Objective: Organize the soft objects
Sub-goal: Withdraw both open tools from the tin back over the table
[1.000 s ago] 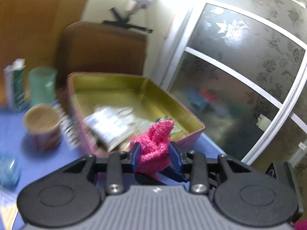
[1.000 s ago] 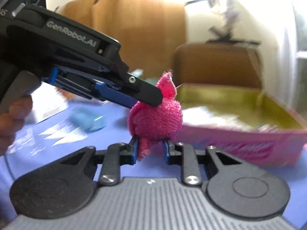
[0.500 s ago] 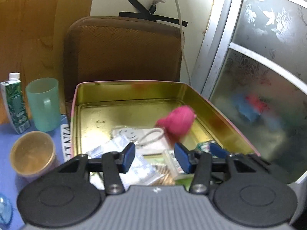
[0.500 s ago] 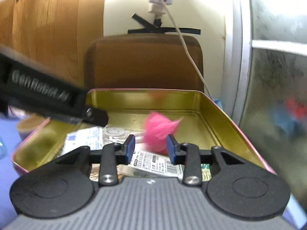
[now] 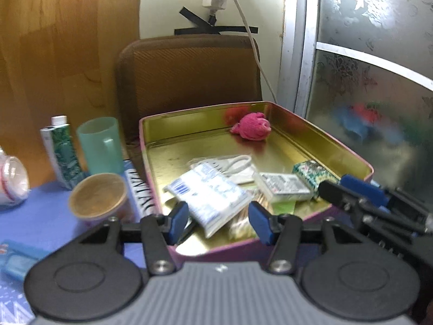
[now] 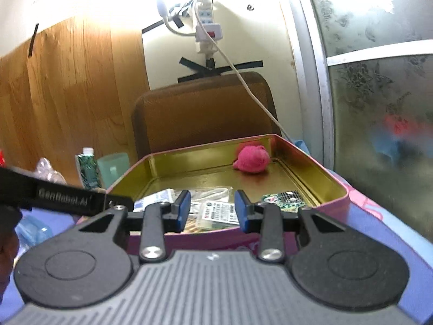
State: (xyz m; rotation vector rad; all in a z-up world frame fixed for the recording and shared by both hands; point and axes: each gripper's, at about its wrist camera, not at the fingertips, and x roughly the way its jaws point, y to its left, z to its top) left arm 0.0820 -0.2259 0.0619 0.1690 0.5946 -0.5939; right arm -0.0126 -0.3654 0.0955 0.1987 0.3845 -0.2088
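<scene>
Wood panelling [image 5: 67, 40] — brown chair [image 5: 189, 81]

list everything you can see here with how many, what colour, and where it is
tin box: one, pink outside, gold inside, on the table
rolled sock: one, pink, far corner of the tin
packets: several, mostly white, near end of the tin
mug: one, green, left of the tin
carton: one, green and white, left of the mug
paper cup: one, brown inside, near left of the tin
chair: one, brown, behind the tin
tablecloth: one, blue
left gripper: jaws open, empty
right gripper: jaws open, empty
</scene>
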